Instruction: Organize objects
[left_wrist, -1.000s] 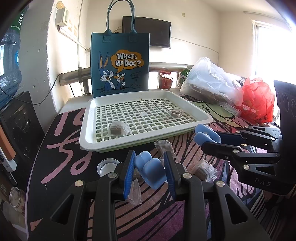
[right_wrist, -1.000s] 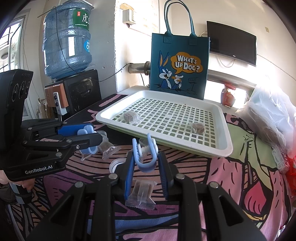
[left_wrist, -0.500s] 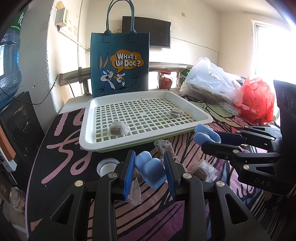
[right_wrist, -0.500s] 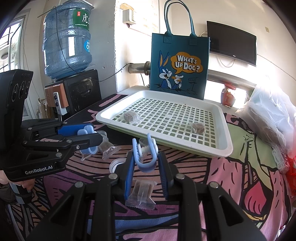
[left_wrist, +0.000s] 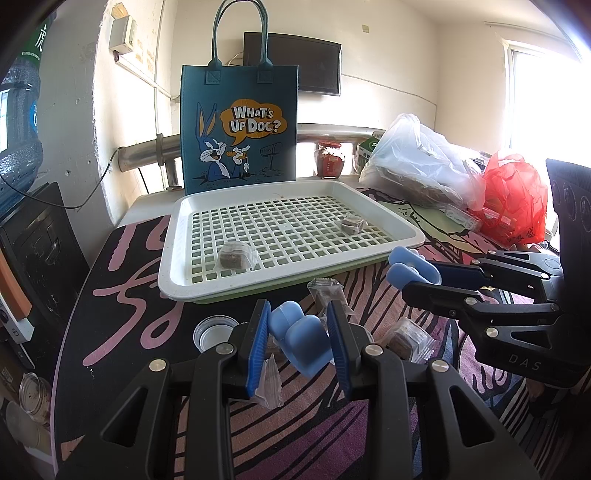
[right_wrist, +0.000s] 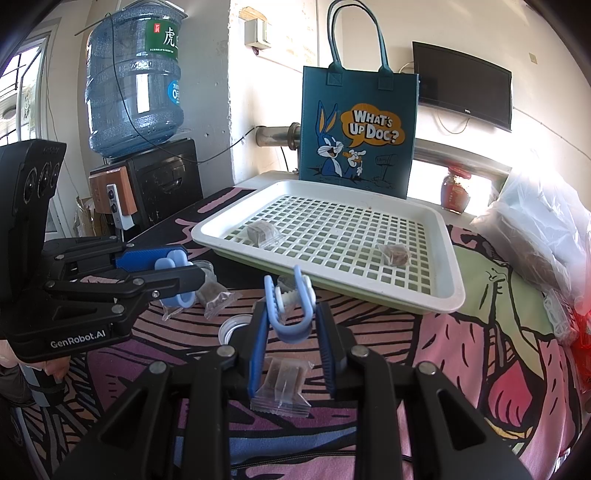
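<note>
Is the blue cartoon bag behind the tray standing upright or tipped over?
Upright. The blue bag stands behind the white tray with both handles pointing up and its printed picture facing the cameras.

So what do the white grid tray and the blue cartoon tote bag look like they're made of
White grid tray: likely moulded plastic, smooth with a slight sheen, one-piece rim and square holes. Blue cartoon tote bag: apparently felt, matte, stiff enough to stand upright, with stitched handle patches.

Left camera sits low, close behind left gripper (left_wrist: 299, 341), looks across table. Right camera sits same way behind right gripper (right_wrist: 291, 325). Both see white tray (left_wrist: 177, 258), blue bag (left_wrist: 240, 125).
</note>
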